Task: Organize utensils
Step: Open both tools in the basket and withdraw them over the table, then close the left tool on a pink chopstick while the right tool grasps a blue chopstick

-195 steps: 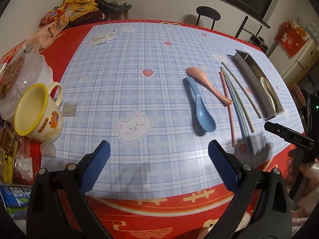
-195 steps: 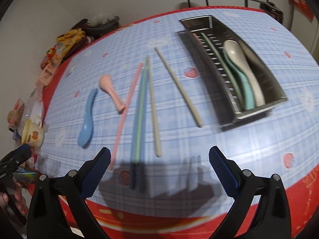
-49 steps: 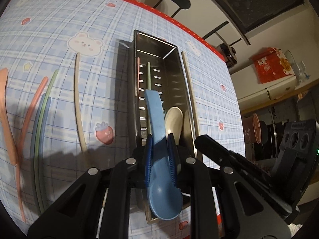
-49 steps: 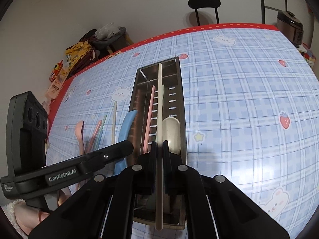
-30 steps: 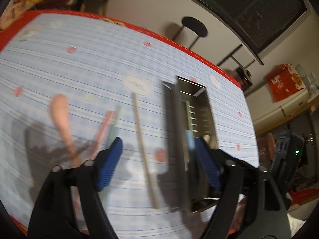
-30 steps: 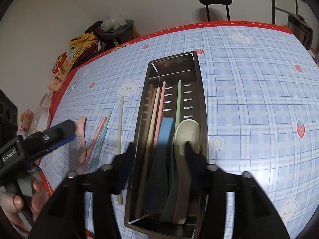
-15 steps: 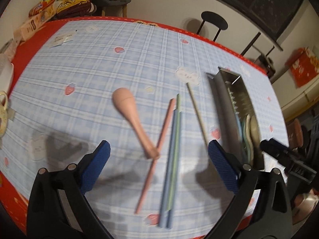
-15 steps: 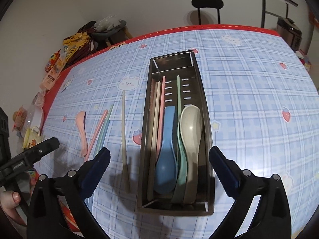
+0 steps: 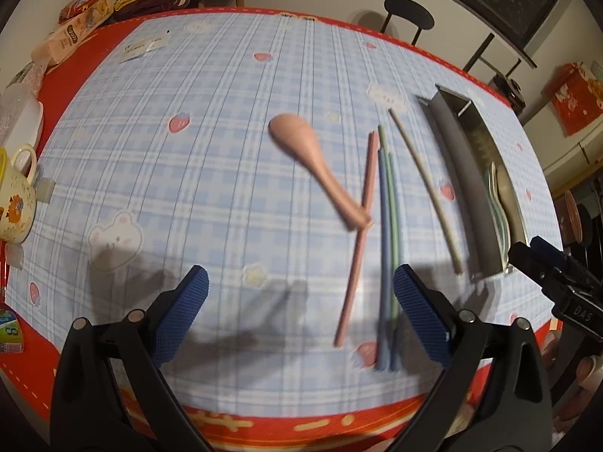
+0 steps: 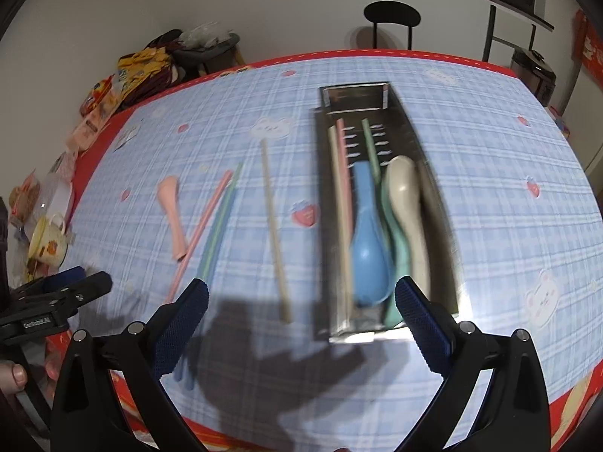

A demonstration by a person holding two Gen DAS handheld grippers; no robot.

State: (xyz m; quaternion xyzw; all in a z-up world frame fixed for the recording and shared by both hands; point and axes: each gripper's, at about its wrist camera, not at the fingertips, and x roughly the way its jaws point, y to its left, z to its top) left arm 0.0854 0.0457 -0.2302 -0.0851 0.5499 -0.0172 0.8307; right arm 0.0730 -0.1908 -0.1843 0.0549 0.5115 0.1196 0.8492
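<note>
Steel tray (image 10: 439, 203) already holds spoons, so both grippers' fingers (image 9: 181, 310) (image 10: 424, 322) hover spread and empty beside it, ready for the pink spoon (image 9: 314, 167).

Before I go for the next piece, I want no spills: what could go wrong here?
1. The pink spoon's handle lies across the pink chopstick, so lifting one may drag the other.
2. The blue and green chopsticks lie pressed together; a grab may take both.
3. The metal tray already holds three spoons, so another may ride up.
</note>
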